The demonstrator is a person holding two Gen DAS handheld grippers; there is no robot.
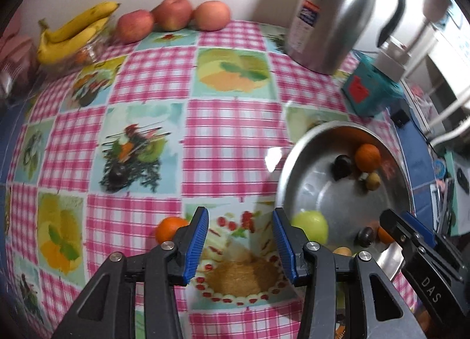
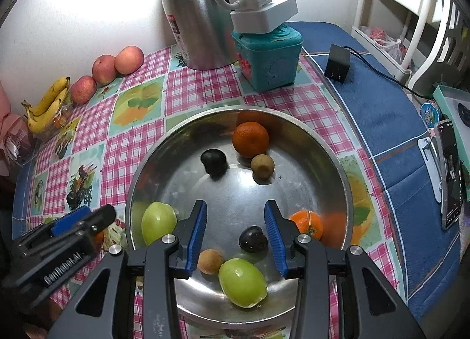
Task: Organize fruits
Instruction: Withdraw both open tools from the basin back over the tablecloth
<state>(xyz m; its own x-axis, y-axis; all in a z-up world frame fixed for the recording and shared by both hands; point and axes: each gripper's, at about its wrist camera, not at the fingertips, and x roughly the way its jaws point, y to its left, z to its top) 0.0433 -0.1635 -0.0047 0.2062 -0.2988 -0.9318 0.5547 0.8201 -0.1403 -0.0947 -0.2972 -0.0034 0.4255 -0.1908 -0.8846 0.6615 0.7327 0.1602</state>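
Right gripper (image 2: 235, 233) agape, empty, over bowl (image 2: 337, 162); left gripper (image 1: 241, 245) agape, empty, seemingly above tablecloth (image 1: 229, 139)

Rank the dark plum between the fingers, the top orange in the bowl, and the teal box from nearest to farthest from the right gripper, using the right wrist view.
Measured from the right gripper:
1. Dark plum, just by the right-hand finger, low in the bowl.
2. Orange, at the bowl's far side.
3. Teal box, beyond the bowl beside the steel jug.
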